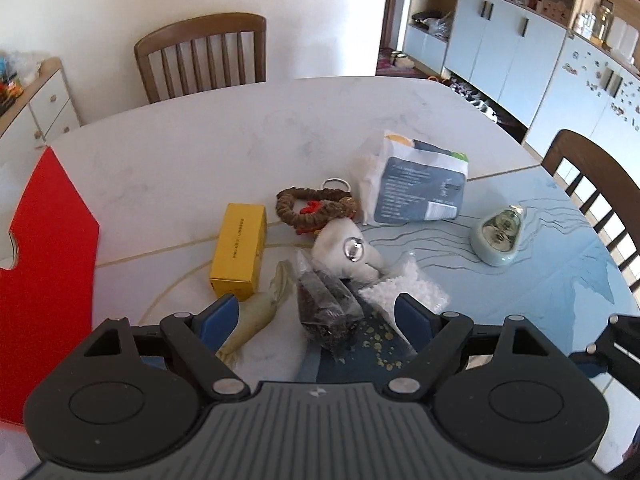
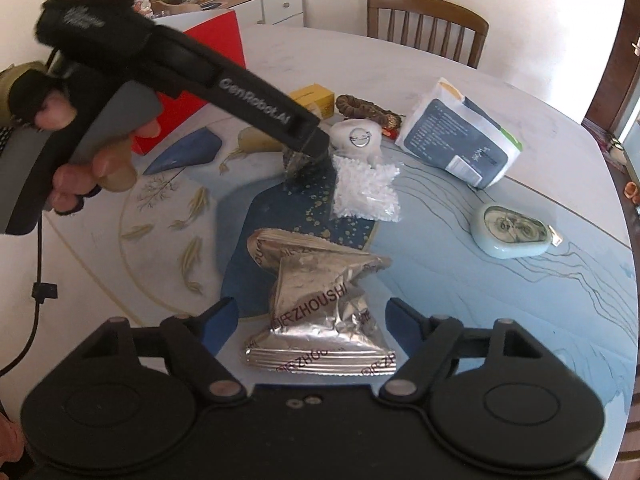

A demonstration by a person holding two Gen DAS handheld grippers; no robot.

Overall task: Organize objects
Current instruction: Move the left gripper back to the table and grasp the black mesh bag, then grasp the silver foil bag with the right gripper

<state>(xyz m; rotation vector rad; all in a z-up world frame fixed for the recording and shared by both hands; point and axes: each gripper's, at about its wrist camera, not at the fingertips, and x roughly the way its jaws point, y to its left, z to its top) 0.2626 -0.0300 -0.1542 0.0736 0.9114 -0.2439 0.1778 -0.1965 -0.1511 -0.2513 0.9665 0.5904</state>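
In the left wrist view a clear packet of dark leaves [image 1: 326, 312] lies on the table between the blue fingers of my left gripper [image 1: 316, 300], which is open with its pads off the packet. From the right wrist view, the left gripper [image 2: 306, 158], held by a hand [image 2: 96, 164], points down at that packet. A crumpled silver foil pouch [image 2: 320, 304] with red lettering lies between the fingers of my right gripper [image 2: 311, 303]. Gaps show on both sides of the pouch, so that gripper is open.
Around the packets lie a yellow box [image 1: 239, 254], a brown woven ring [image 1: 314, 210], a white pouch with a metal emblem [image 1: 346, 252], a bag of white pellets [image 2: 366, 190], a white and blue bag [image 2: 460, 140] and a pale green clock [image 2: 512, 232]. A red box [image 1: 44, 256] stands left; chairs ring the table.
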